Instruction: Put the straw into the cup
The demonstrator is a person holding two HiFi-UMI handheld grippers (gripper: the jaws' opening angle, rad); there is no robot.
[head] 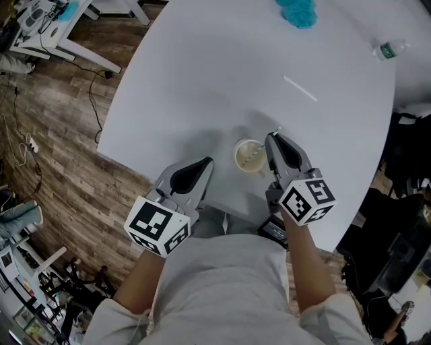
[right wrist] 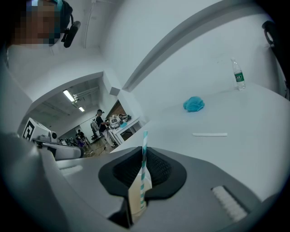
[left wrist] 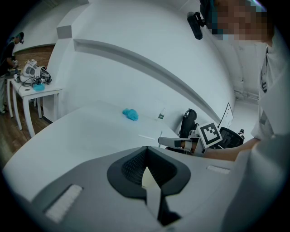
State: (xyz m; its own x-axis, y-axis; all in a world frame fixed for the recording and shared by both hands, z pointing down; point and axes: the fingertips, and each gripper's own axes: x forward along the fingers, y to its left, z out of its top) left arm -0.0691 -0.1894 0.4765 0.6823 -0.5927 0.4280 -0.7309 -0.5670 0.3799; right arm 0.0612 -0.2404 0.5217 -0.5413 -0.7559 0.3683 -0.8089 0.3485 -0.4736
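Between right gripper (right wrist: 145, 158) jaws: straw (right wrist: 145, 138), pinched tight, tip poking past.
Straw feel: prob. light, thin, crushes easy; hold mid-length, gently.
Cup (head: 248, 156): just beside right gripper, on table (head: 202, 87).
Left gripper (left wrist: 147, 154): closed, empty.

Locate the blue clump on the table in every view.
Head view: blue clump at the top edge, right of centre.
Left gripper view: blue clump just left of centre, on the far tabletop.
Right gripper view: blue clump right of centre, mid-height.
Shared landmark: the plastic bottle, right of it everywhere.
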